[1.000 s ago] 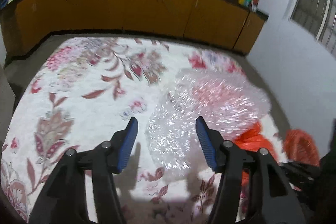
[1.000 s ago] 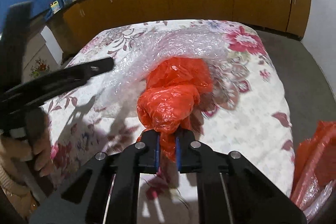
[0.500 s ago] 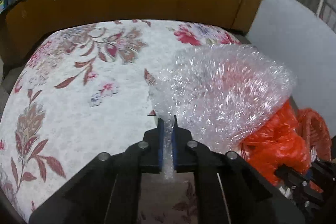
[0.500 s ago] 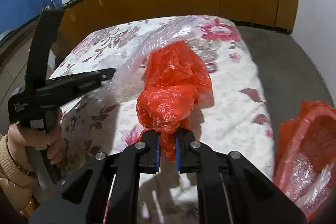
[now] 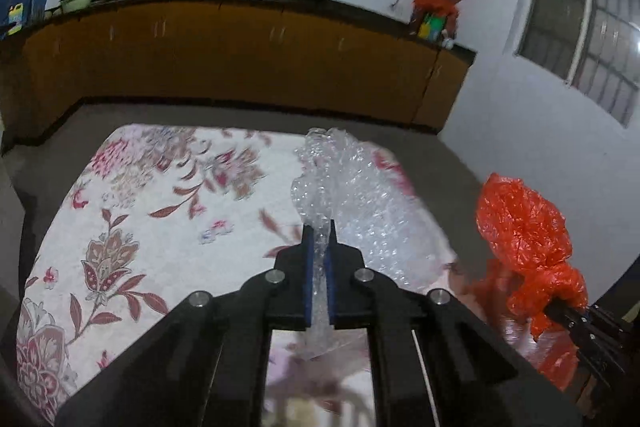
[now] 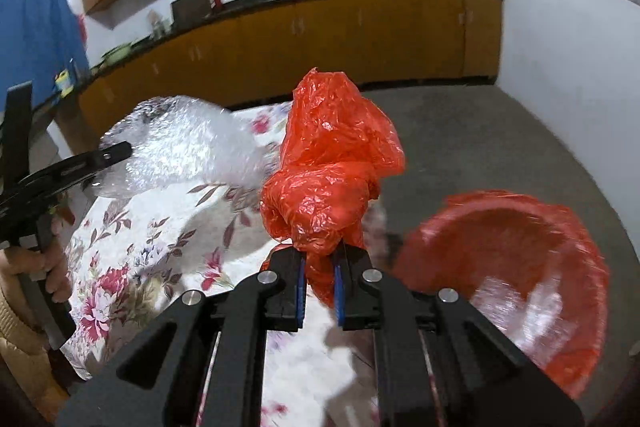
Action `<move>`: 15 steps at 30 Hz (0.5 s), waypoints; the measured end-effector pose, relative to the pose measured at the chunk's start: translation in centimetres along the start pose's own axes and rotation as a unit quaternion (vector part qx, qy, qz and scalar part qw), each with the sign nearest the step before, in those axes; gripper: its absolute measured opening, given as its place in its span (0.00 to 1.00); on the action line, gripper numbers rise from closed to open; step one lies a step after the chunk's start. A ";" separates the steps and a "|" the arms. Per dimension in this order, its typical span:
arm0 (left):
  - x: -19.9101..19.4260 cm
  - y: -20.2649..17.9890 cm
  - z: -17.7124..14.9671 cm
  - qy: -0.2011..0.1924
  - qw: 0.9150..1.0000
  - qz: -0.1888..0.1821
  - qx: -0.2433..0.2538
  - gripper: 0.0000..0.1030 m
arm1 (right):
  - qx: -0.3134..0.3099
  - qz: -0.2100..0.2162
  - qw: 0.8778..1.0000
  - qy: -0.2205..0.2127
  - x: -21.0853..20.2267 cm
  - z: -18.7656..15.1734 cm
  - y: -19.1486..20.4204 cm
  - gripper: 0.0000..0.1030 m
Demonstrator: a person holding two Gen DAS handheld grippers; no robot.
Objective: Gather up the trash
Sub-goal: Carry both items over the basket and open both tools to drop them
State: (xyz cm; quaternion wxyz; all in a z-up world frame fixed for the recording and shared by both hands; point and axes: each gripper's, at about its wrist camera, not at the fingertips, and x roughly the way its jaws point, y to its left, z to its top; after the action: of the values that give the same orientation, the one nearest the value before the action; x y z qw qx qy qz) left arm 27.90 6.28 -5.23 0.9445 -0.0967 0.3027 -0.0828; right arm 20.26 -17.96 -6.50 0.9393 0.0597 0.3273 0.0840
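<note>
A round bin lined with a red plastic bag (image 6: 516, 267) sits on the grey floor just beside the edge of the table covered with a white cloth printed with red flowers (image 5: 132, 227). Something clear and shiny lies inside the bin; motion blur hides what it is.

The left gripper (image 5: 319, 247), a black two-finger tool with blue pads, is clamped on a sheet of clear bubble wrap (image 5: 352, 195). The sheet is lifted above the floral table; its long axis runs up and away from the jaws, with the loose bulk spreading toward the bin side.

The right gripper (image 6: 320, 267) of the same build is pinched tight on the gathered neck of a crumpled red plastic bag (image 6: 328, 171). The bag stands upright from the jaws, its long axis pointing up and forward, held over the table edge nearest the bin.

Both grippers tilt downward. A hand (image 6: 40, 267) in a tan sleeve grips the left tool's handle.
</note>
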 end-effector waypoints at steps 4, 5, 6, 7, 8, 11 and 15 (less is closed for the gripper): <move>-1.9 -3.7 0.0 -0.011 0.999 -0.032 0.011 0.06 | 0.016 -0.034 0.999 -0.017 -3.1 -0.5 -2.4 0.11; -2.3 -4.8 -0.1 -0.013 0.999 -0.042 0.015 0.06 | 0.022 -0.041 0.999 -0.019 -3.8 -0.7 -3.1 0.11; -2.6 -5.6 -0.1 -0.014 0.999 -0.049 0.018 0.06 | 0.031 -0.050 0.998 -0.023 -4.6 -1.0 -3.9 0.11; -3.0 -7.0 -0.3 -0.015 0.998 -0.059 0.022 0.06 | 0.038 -0.057 0.997 -0.025 -5.2 -1.3 -4.6 0.11; -3.3 -8.2 -0.5 -0.016 0.997 -0.067 0.028 0.06 | 0.045 -0.063 0.997 -0.027 -5.8 -1.4 -5.3 0.11; -3.8 -11.3 -1.2 -0.019 0.995 -0.082 0.045 0.06 | 0.064 -0.082 0.994 -0.033 -7.2 -2.1 -7.1 0.11; -3.7 -15.5 -2.2 -0.011 0.993 -0.101 0.060 0.06 | 0.079 -0.098 0.991 -0.043 -8.7 -2.4 -8.8 0.11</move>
State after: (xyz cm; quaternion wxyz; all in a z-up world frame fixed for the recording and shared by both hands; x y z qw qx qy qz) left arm 22.15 -8.25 -1.31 0.9388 -0.0713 0.2751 -0.1948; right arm 13.10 -28.18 -4.62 0.9486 0.1050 0.2962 -0.0370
